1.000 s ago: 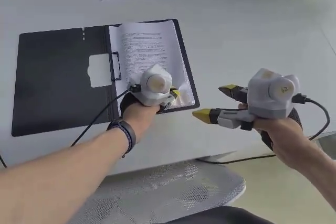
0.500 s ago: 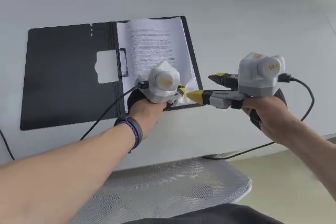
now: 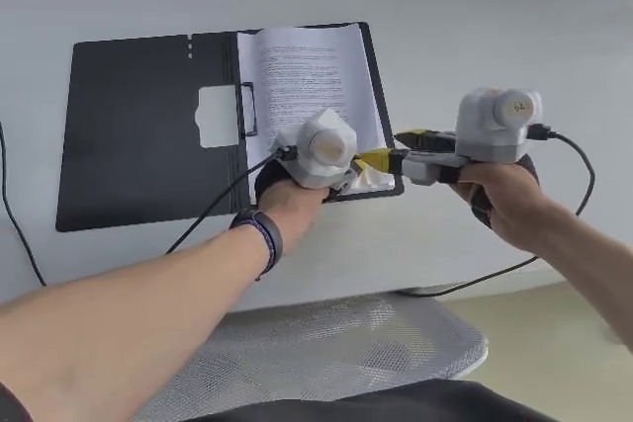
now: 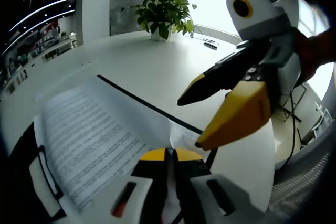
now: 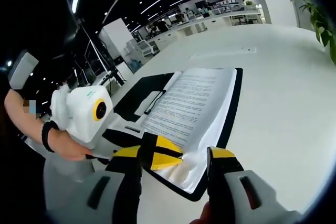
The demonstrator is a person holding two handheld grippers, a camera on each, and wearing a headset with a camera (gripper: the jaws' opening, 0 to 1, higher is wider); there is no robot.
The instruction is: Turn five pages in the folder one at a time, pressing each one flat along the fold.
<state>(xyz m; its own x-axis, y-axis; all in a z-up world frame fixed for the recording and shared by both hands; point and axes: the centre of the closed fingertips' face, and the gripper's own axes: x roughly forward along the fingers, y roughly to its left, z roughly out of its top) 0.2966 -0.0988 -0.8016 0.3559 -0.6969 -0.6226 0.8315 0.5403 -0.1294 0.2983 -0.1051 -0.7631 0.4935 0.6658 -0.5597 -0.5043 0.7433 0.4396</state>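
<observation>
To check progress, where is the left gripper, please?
Head view: the left gripper is at the near right corner of the printed white page, the right gripper just beside it.

Blk folder [image 3: 138,145], wht pages [image 3: 312,76] w/ blk text, wht table [image 3: 475,27].

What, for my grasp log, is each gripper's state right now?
Left gripper: shut on a lower corner of the top page.
Right gripper: open, holding nothing.
</observation>
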